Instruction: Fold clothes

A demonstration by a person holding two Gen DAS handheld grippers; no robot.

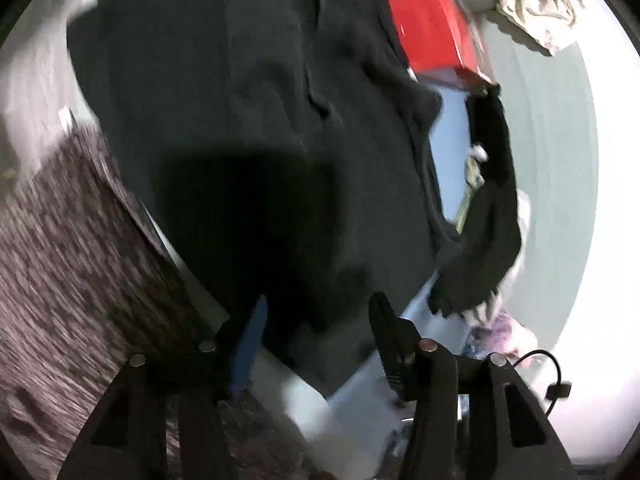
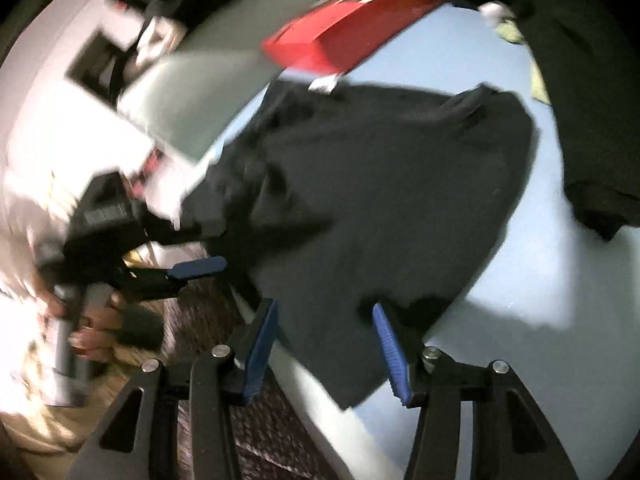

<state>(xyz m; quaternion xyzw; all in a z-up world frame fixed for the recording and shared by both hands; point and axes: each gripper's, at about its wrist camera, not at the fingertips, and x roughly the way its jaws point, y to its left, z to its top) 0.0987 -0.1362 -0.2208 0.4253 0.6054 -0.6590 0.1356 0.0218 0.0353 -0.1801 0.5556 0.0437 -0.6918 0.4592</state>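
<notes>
The black garment (image 2: 380, 208) lies spread on the pale blue bench (image 2: 540, 300), its near hem at the bench edge. Soft and limp, it should drape when lifted; take that hem. Left gripper (image 1: 316, 320) and right gripper (image 2: 326, 320) stand spread, pinching nothing.

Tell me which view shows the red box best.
Right wrist view: the red box shows its top and near end above the black garment on the blue surface. Left wrist view shows the box cut off by the frame's top, blurred.
</notes>
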